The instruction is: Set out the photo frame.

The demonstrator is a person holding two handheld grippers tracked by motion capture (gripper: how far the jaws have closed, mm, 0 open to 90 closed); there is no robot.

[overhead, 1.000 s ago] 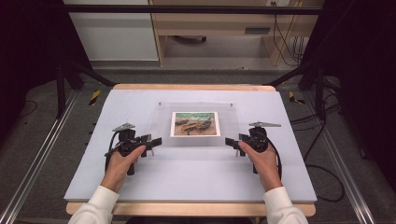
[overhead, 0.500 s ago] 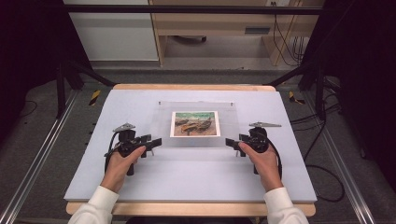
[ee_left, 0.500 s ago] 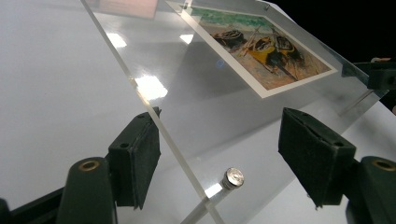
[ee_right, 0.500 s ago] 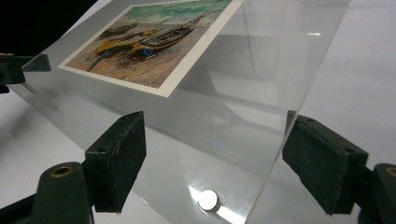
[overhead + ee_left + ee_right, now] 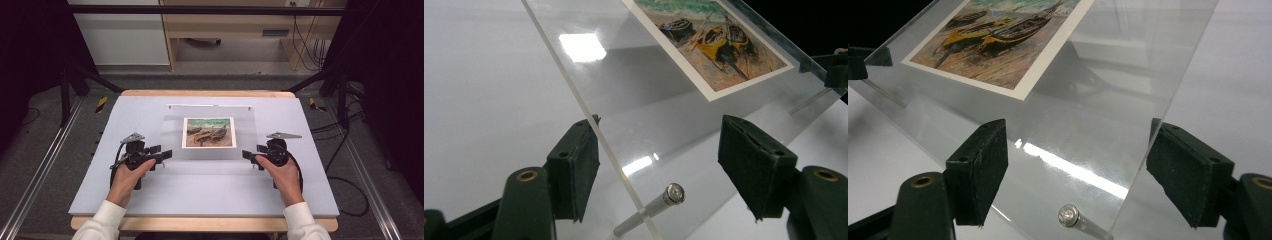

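Note:
A clear acrylic panel (image 5: 172,135) lies on the pale table, with a print of beached boats (image 5: 209,132) in its middle. My left gripper (image 5: 162,151) points at the panel's near left corner and my right gripper (image 5: 251,152) at its near right corner. In the left gripper view, the left gripper (image 5: 659,160) stands open around the corner and its metal pin (image 5: 651,207). In the right gripper view, the right gripper (image 5: 1078,170) is open around the other corner and its pin (image 5: 1070,216). Both pairs of jaws have just been closing a little; neither presses on the panel.
The pale mat (image 5: 140,115) covers a wooden table (image 5: 200,223). Metal rails (image 5: 35,185) run along the floor on both sides. Cables (image 5: 345,195) trail at the right. A cabinet and shelf (image 5: 225,30) stand behind the table.

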